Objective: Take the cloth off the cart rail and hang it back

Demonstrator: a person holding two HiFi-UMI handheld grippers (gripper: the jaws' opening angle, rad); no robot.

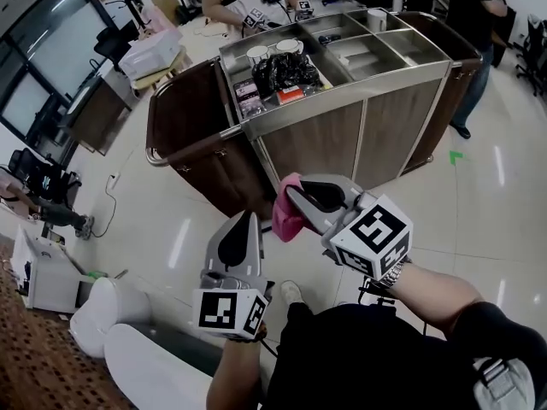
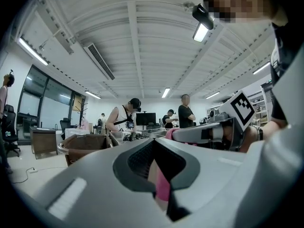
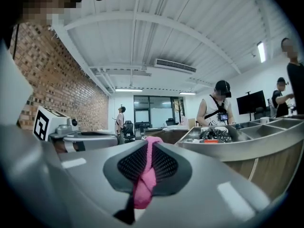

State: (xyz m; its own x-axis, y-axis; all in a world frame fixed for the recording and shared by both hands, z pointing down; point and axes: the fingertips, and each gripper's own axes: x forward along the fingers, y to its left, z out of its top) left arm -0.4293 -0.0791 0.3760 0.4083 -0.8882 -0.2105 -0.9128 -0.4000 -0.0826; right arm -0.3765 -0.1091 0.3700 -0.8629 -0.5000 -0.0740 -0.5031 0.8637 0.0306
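Cloth [image 1: 285, 216] pinched in R gripper [image 1: 292, 193], near cart rail [image 1: 197, 146]; L gripper [image 1: 249, 218] ajar, empty. Drape evenly over rail w/ both, release once balanced.

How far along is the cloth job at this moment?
Done: the pink cloth is off the cart rail; the stretch of rail in view is bare.
In hand: the right gripper is shut on the cloth, holding it in the air short of the cart. The left gripper is beside it and looks apart from the cloth in the head view.
Left: bring the cloth to the rail and hang it back.
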